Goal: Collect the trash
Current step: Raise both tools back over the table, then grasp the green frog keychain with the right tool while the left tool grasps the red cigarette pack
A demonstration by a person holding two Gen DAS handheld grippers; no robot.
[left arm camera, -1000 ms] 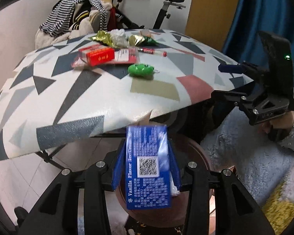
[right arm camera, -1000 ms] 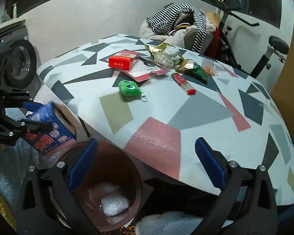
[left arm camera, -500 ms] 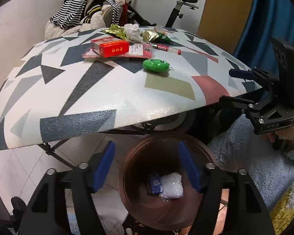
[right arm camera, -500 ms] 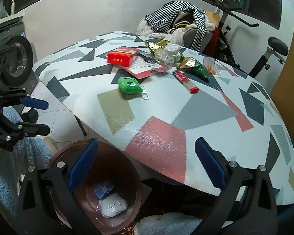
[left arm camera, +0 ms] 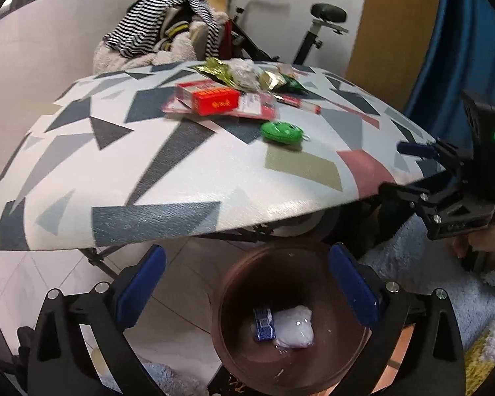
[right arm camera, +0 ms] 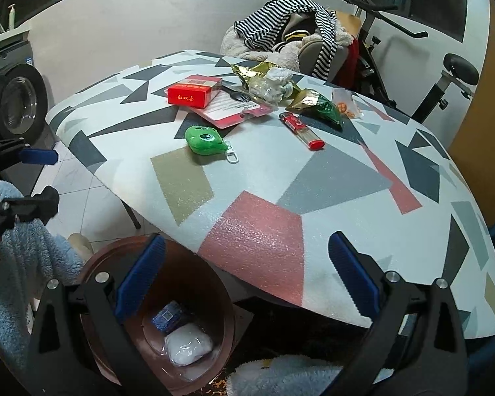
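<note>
Two items, a blue carton [left arm camera: 264, 324] released a second ago and a white wad [left arm camera: 293, 327], lie in the brown bin [left arm camera: 234, 283] at lower centre, left gripper [left arm camera: 247, 283] and right gripper [right arm camera: 247, 283] both spread empty, wrappers [right arm camera: 270, 82] awaiting upper centre on the table [right arm camera: 330, 171].

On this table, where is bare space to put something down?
The near half of the table is bare, from the green keychain and lighter to the front edge. The far middle is crowded: red box, pink card, wrappers.
</note>
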